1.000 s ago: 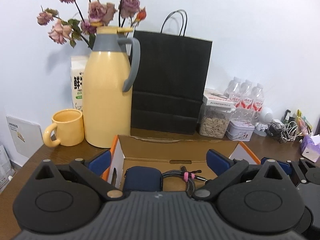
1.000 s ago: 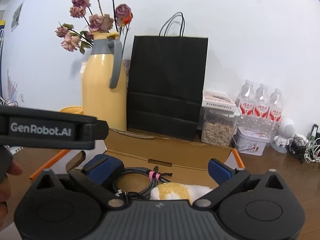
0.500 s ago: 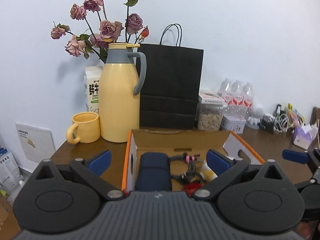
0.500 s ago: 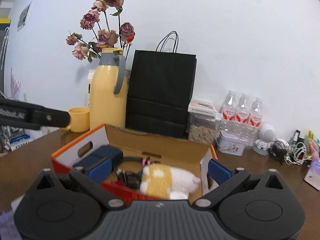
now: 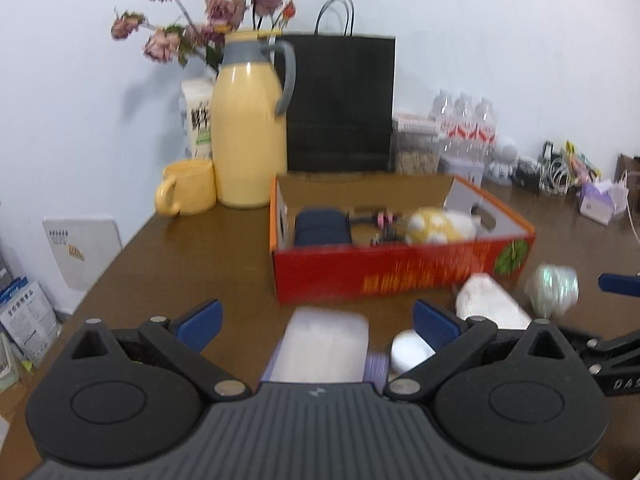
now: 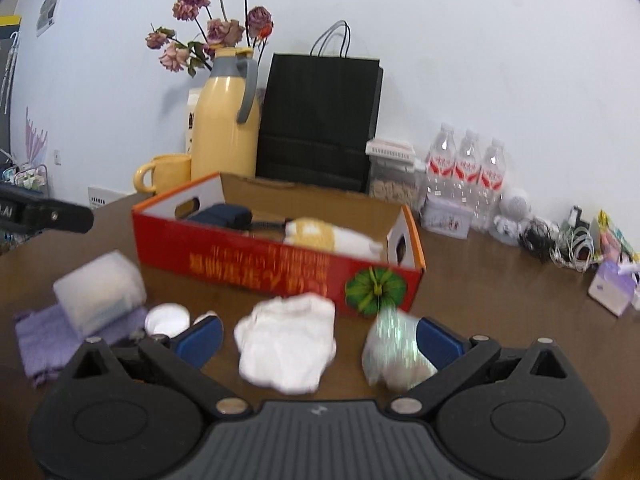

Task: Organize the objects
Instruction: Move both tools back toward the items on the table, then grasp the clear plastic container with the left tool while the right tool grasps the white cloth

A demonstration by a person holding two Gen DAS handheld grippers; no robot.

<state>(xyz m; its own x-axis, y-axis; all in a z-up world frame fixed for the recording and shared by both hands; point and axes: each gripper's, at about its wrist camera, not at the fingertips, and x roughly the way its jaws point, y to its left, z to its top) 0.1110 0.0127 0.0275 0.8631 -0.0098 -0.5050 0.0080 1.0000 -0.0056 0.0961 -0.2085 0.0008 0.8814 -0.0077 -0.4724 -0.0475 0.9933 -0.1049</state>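
1. Right wrist view: my right gripper [image 6: 318, 338] is spread, holding nothing, above a crumpled white cloth [image 6: 286, 346] near the table's front edge. It looks soft and light; I'd pinch a raised fold.
2. A shiny wrapped bundle [image 6: 394, 354] lies just beside it, crowding one finger.
3. My left gripper [image 5: 316, 318], also spread, faces a frosted plastic case [image 5: 326, 344], probably slippery.
4. Beyond stands the red box [image 6: 280, 268].

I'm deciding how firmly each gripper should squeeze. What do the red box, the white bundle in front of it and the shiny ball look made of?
Red box: corrugated cardboard, judging by its brown inner walls, printed glossy red outside. White bundle: probably soft cloth or tissue, matte and crumpled; blur leaves it open. Shiny ball: seems to be crinkled iridescent film or foil, with greenish glints.
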